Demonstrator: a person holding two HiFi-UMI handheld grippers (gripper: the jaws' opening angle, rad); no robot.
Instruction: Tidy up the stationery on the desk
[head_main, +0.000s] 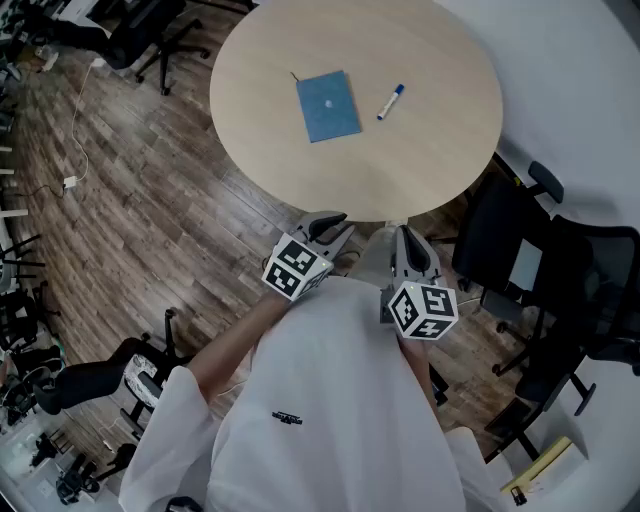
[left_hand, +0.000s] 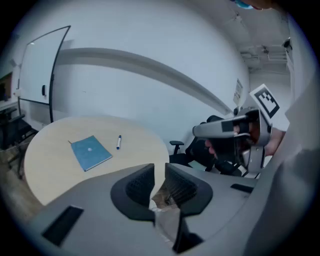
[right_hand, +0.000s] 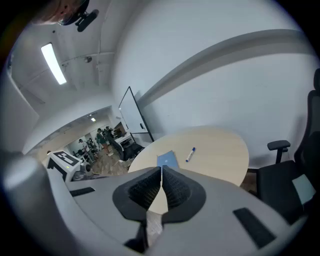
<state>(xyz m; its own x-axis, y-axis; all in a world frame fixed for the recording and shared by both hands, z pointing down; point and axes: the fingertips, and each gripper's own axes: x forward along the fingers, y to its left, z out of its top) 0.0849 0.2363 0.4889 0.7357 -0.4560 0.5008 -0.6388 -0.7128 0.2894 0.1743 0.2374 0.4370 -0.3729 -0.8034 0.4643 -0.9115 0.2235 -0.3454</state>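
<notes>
Closest to the camera, the person's white shirt (head_main: 330, 420) fills the lower frame. Just beyond it, the left hand-held gripper (head_main: 330, 222) has its jaws a little apart with nothing between them. The right hand-held gripper (head_main: 405, 238) has its jaws pressed together, also empty. Both hang by the near edge of the round pale-wood counter (head_main: 440, 160), well apart from the 2 items on it. A blue notebook (head_main: 328, 106) lies flat and closed near the middle, with a pale dot on its cover. Its long axis runs away from the person at a slight tilt. Near it on the right lies a white marker (head_main: 390, 102), set diagonally, its blue cap pointing to the far right.
</notes>
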